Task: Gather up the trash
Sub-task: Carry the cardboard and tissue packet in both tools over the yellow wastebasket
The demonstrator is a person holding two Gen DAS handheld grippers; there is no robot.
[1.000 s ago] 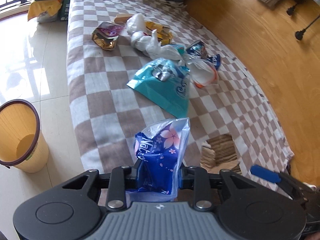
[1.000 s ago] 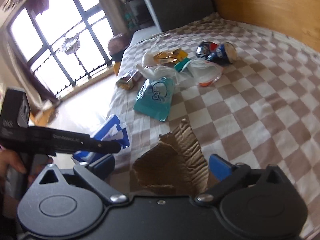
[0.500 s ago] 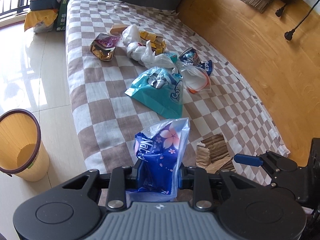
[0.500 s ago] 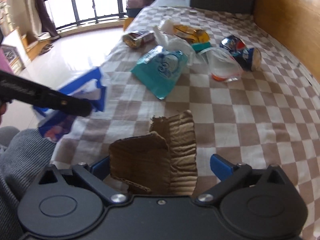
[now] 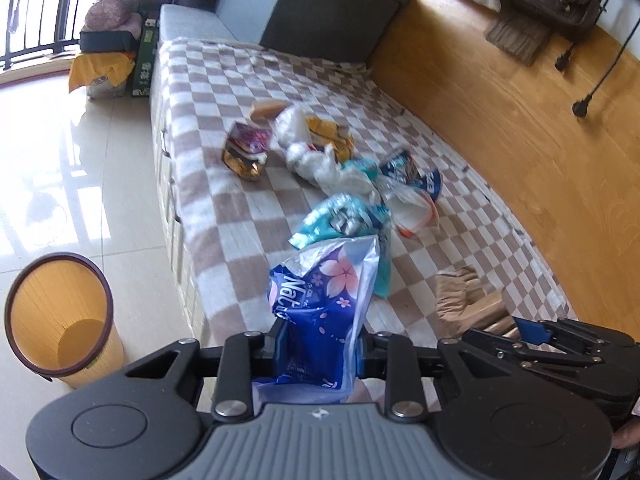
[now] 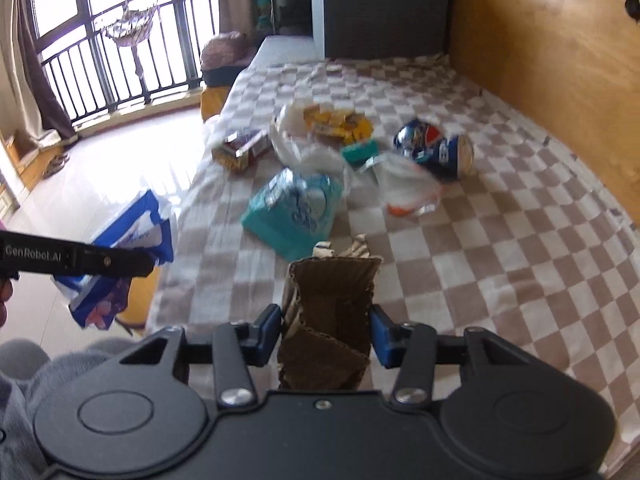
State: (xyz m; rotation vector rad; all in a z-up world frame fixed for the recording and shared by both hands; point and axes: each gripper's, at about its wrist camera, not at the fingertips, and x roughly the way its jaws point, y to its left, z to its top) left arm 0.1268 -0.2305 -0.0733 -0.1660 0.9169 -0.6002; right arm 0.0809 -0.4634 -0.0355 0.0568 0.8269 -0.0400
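My left gripper (image 5: 320, 344) is shut on a blue flowered plastic wrapper (image 5: 320, 280), held up over the near edge of the bed. From the right wrist view the wrapper (image 6: 136, 224) hangs at the left in that gripper (image 6: 148, 260). My right gripper (image 6: 326, 332) is closing its jaws on a torn brown cardboard piece (image 6: 328, 292); both blue pads touch its sides and it stands folded between them. The left wrist view shows the cardboard (image 5: 460, 296) at the lower right in the right gripper (image 5: 528, 330).
A yellow waste bin (image 5: 60, 312) with a dark rim stands on the tiled floor left of the bed. On the checkered blanket (image 5: 224, 208) lie a teal pack (image 5: 340, 216), a white plastic bag (image 5: 316, 156), a gold snack bag (image 5: 244, 152) and a crushed blue can (image 6: 436, 152). A wooden wall runs along the right.
The right jaws came in from wide apart onto the cardboard, which folded and came up off the blanket. Both hands rose and pulled back; the left still holds the wrapper.
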